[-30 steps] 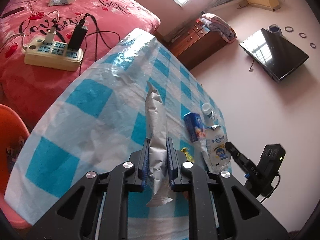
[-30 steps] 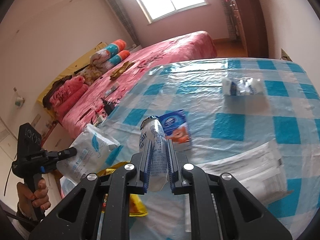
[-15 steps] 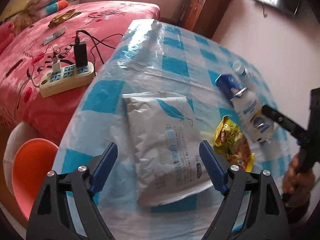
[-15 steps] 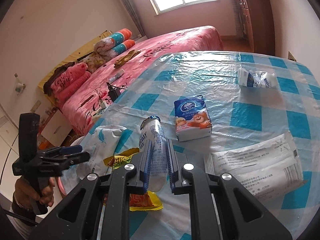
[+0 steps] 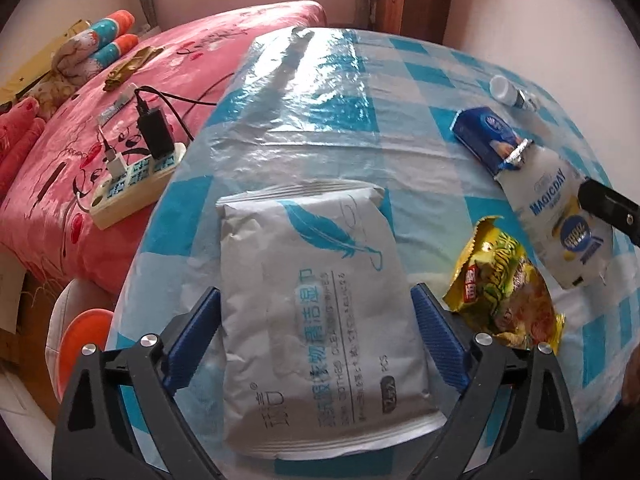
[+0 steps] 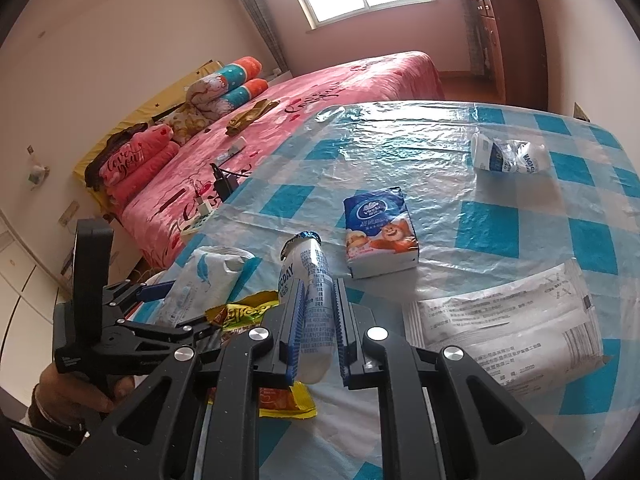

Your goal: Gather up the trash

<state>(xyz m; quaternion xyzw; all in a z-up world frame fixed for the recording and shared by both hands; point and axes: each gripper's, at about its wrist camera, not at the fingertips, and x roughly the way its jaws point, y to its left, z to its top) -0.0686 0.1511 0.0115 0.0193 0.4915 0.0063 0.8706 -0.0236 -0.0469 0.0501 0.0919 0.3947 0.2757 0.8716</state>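
My left gripper (image 5: 316,336) is open wide, its jaws on either side of a grey wet-wipe pack (image 5: 316,304) with a blue feather print that lies flat on the checked table. My right gripper (image 6: 316,320) is shut on a white Magicday pouch (image 6: 310,292), held above the table; the pouch also shows in the left wrist view (image 5: 556,208). A yellow snack wrapper (image 5: 504,284) lies between the pack and the pouch. The left gripper also shows in the right wrist view (image 6: 176,308).
On the blue-checked table (image 6: 500,232) lie a blue tissue pack (image 6: 380,232), a crumpled white bottle (image 6: 508,156) and a large white plastic bag (image 6: 504,328). A pink bed (image 5: 80,152) with a power strip (image 5: 136,180) stands beside the table. An orange bin (image 5: 84,348) stands below the table edge.
My left gripper has let go of the grey pack and opened wide; the pack now lies flat on the table. My right gripper still holds the pouch and has shifted slightly.
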